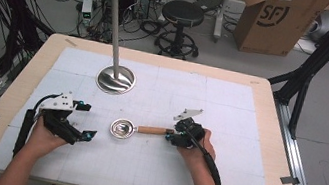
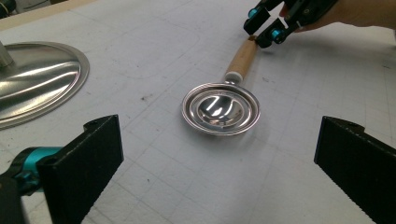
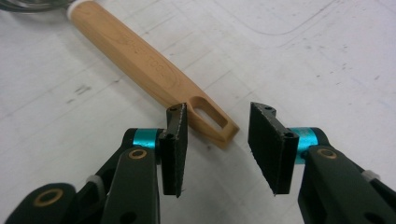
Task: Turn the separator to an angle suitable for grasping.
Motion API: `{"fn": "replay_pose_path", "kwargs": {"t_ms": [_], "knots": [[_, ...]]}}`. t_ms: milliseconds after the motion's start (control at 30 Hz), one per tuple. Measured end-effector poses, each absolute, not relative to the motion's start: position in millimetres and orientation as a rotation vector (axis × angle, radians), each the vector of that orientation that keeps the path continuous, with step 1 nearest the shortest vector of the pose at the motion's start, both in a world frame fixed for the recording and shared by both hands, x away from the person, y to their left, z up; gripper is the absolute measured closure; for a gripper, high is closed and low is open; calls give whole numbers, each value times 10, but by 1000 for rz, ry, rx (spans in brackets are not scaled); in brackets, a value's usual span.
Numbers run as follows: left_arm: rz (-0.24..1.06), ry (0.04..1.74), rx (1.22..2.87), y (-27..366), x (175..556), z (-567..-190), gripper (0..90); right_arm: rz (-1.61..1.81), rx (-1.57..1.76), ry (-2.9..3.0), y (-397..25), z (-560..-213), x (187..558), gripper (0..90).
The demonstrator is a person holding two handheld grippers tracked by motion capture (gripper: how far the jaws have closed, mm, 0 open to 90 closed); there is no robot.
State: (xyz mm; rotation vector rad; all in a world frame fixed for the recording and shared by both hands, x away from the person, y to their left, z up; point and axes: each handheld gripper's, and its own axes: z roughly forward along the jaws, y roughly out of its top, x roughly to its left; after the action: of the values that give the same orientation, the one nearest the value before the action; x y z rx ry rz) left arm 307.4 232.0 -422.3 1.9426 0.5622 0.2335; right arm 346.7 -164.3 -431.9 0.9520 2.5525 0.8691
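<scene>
1. Right now the ladle (image 1: 136, 130) lies flat near the middle of the white mat (image 1: 231, 104), its shiny bowl (image 2: 220, 108) facing up and its wooden handle (image 3: 140, 60) pointing toward three o'clock in the high view.
2. At that three o'clock end, the right gripper (image 3: 217, 144) sits with its jaws narrowly parted around the slotted handle tip (image 3: 210, 119), not yet clamped.
3. To grip well, I judge it should slide a little farther along the handle so both pads meet solid wood beyond the slot, then close squarely.
4. Over at nine o'clock, the left gripper (image 1: 81, 119) waits with jaws wide, holding nothing, well apart from the bowl.
5. Toward eleven o'clock stands the metal stand (image 1: 115, 79), its round base resting on the mat.
</scene>
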Motion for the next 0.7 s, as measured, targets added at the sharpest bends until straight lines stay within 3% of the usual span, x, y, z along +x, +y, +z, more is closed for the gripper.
{"fn": "replay_pose_path", "kwargs": {"t_ms": [700], "knots": [[224,575,1942,2325,3086,-4236,18,841,995,2543,-1553,-4294,3755,560]]}}
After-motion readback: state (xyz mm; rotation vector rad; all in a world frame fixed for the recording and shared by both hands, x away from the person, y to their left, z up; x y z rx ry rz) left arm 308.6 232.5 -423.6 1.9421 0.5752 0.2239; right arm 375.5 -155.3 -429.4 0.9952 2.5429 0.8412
